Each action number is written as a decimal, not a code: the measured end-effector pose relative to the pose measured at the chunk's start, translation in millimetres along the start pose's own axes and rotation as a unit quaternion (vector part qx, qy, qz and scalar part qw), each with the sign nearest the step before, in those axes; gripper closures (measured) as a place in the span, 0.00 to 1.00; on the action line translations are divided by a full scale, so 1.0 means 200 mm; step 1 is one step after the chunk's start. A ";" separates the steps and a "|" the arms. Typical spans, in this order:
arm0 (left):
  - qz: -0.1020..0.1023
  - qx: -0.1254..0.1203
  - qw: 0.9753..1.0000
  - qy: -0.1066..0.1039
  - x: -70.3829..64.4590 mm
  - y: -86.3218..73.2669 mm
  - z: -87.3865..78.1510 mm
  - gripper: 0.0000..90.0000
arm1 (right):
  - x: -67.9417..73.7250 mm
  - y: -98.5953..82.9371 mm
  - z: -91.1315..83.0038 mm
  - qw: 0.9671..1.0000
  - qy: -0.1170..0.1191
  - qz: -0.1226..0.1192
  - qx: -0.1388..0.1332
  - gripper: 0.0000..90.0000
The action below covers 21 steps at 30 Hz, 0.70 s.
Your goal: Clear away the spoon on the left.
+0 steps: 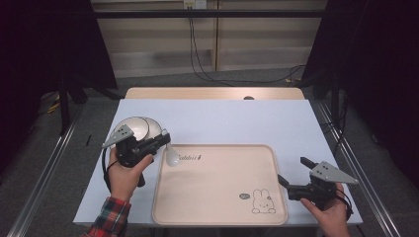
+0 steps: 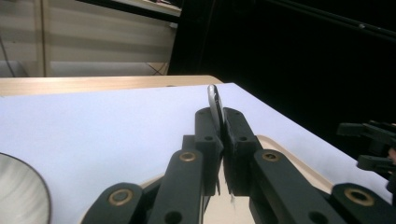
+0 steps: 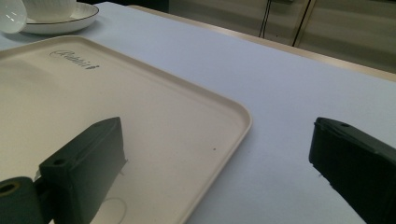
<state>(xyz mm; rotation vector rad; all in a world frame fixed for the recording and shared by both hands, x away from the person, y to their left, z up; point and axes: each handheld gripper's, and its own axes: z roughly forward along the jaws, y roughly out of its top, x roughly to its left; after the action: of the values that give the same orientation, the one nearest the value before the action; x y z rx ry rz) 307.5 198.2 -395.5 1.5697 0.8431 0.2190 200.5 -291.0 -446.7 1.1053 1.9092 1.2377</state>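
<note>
Left tongs (image 1: 165, 137) hold spoon (image 1: 172, 155) over tray (image 1: 217, 217)

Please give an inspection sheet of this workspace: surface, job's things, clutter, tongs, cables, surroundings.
Surface: pale blue table.
Job's things: beige tray with a rabbit drawing; white spoon hanging over the tray's far left corner; plate with a bowl on it, left of the tray.
Clutter: nothing seen.
Tongs: left tongs shut on the spoon handle; right tongs open, by the tray's right edge.
Cables: black cables down the back wall.
Surroundings: dark curtains, grey floor.
</note>
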 end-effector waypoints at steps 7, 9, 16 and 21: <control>0.002 0.009 1.000 -0.029 -0.06 -0.03 0.00 0.95 | 0.00 0.00 0.00 1.000 -0.004 0.003 -0.001 0.03; 0.007 0.015 0.999 -0.031 -0.07 -0.05 0.00 0.95 | 0.00 0.00 0.00 1.000 -0.002 0.002 -0.002 0.03; 0.010 0.031 0.998 -0.044 -0.10 -0.10 0.01 0.95 | 0.01 0.00 0.00 1.000 0.003 -0.005 0.000 0.03; 0.019 0.043 0.998 -0.048 -0.13 -0.13 0.01 0.95 | 0.01 0.00 0.00 1.000 0.004 -0.005 0.001 0.03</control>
<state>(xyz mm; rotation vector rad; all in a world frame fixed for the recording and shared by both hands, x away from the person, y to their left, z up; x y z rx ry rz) 280.7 178.8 -411.1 1.6642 0.7567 0.1365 200.5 -289.2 -446.8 1.0918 1.9193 1.2364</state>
